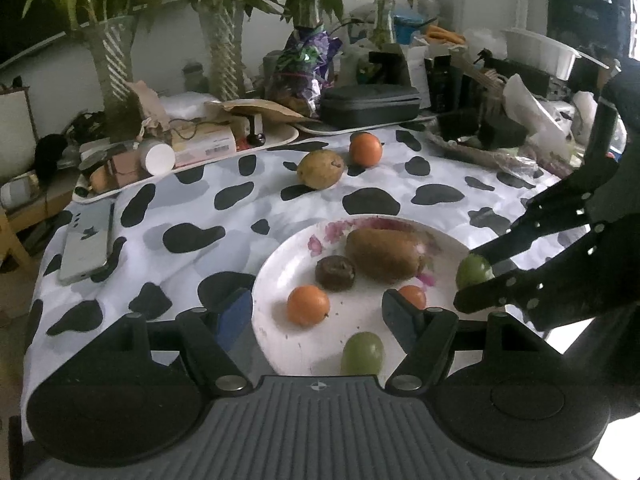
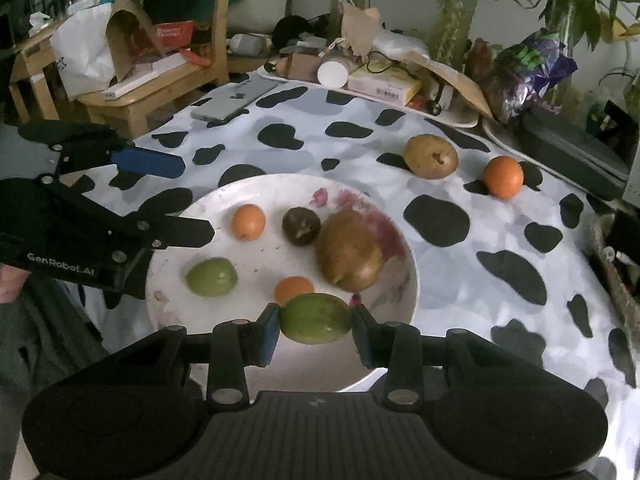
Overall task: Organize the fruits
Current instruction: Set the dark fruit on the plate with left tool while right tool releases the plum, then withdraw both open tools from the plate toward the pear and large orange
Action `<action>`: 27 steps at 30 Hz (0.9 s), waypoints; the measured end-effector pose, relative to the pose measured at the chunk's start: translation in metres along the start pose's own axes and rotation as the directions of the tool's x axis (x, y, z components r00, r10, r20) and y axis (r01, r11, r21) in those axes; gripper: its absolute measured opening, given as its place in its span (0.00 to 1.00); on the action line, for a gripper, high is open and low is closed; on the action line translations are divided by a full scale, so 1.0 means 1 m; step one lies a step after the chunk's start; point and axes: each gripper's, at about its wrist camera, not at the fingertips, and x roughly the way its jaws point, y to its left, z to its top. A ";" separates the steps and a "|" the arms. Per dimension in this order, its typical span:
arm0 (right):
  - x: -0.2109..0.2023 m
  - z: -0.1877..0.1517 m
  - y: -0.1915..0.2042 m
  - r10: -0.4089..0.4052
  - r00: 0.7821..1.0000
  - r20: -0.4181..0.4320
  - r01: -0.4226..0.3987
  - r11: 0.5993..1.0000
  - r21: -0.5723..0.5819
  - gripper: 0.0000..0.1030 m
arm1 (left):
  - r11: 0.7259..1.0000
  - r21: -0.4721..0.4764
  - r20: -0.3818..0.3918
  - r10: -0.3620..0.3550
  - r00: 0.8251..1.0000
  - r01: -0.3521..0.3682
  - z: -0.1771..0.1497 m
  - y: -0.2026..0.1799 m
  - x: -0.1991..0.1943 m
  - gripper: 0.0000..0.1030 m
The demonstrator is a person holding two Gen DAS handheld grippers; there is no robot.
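The white plate (image 2: 404, 264) sat on the worktop (image 2: 360, 148), which was covered with a black-spotted cloth, and everything else is placed against it. The right gripper (image 2: 316, 326) was clamped on a green fruit (image 2: 314, 318), one pad pressed to each side of it, holding it over the plate's near rim as seen from the right wrist camera. From the left wrist camera the same green fruit (image 1: 474, 270) showed at the plate's right edge, pinched between the right gripper's dark fingers (image 1: 492, 300).

The left gripper (image 1: 316, 312) stood open with nothing between its pads, hanging over the plate's near-left edge; in the right wrist view it (image 2: 192, 200) reached in from the left of the plate.

On the plate lay a large brown fruit (image 2: 348, 252) towards the right side, a dark round fruit (image 2: 301, 226) just left of it, a small orange (image 2: 248, 222) further left, a second green fruit (image 2: 211, 277) near the left rim, and another small orange (image 2: 292, 288) close behind the held fruit.

Beyond the plate's far right side, well clear of it on the cloth, rested a yellowish pear (image 2: 430, 157) and, to its right, a third orange (image 2: 503, 177). A phone (image 2: 234, 98) lay at the cloth's far left corner, well away from the plate.
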 end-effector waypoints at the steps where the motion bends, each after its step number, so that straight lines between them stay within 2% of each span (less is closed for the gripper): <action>1: 0.001 -0.001 0.002 0.000 1.000 -0.004 0.000 1.000 -0.001 0.39 | 1.000 0.001 0.000 0.002 1.000 -0.002 -0.001 -0.001 -0.001 0.68; 8: 0.007 -0.004 0.015 0.015 0.999 -0.036 -0.016 0.999 -0.028 0.39 | 1.000 0.018 -0.015 0.011 1.000 -0.010 -0.004 -0.005 -0.001 0.68; 18: 0.018 -0.006 0.011 0.004 0.997 -0.081 -0.004 1.000 -0.010 0.40 | 0.999 0.041 -0.043 0.008 0.999 -0.006 -0.005 -0.007 0.005 0.68; 20: 0.017 -0.006 0.011 -0.005 0.997 -0.078 0.004 1.000 -0.015 0.50 | 0.999 0.044 -0.046 0.008 0.999 -0.006 -0.005 -0.008 0.006 0.68; 22: 0.015 -0.006 0.012 -0.016 0.998 -0.067 0.015 1.000 -0.021 0.67 | 0.999 0.042 -0.046 0.008 0.999 -0.006 -0.005 -0.008 0.006 0.68; 27: 0.008 -0.006 0.011 -0.046 0.998 -0.041 0.044 0.998 -0.039 0.83 | 1.000 0.029 -0.044 0.006 0.999 -0.005 -0.005 -0.007 0.005 0.68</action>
